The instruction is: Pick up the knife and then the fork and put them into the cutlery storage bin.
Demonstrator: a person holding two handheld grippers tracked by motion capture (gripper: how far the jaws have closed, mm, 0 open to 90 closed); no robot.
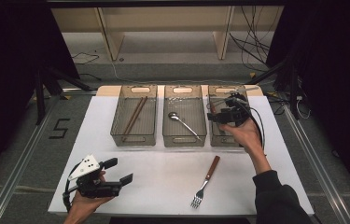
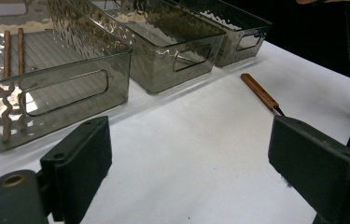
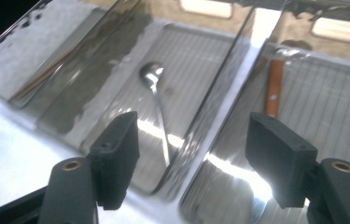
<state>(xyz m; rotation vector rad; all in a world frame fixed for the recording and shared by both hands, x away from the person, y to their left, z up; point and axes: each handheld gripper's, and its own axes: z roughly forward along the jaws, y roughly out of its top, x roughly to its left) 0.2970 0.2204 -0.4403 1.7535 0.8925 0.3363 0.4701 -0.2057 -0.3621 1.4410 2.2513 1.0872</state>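
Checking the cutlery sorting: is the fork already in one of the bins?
No, the fork lies on the white table in front of the three bins, outside all of them.

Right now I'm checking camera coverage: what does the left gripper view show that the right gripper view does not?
Left gripper view: the pair of brown wooden chopsticks seen clearly, lying in the nearest clear smoked-plastic bin, and the wooden handle of the fork on the white table.

Right gripper view: the shiny metal spoon in the middle bin and a wooden-handled utensil in the neighbouring bin.

Both: the row of bins, the white tabletop, and each gripper's own open black jaws with nothing between them.
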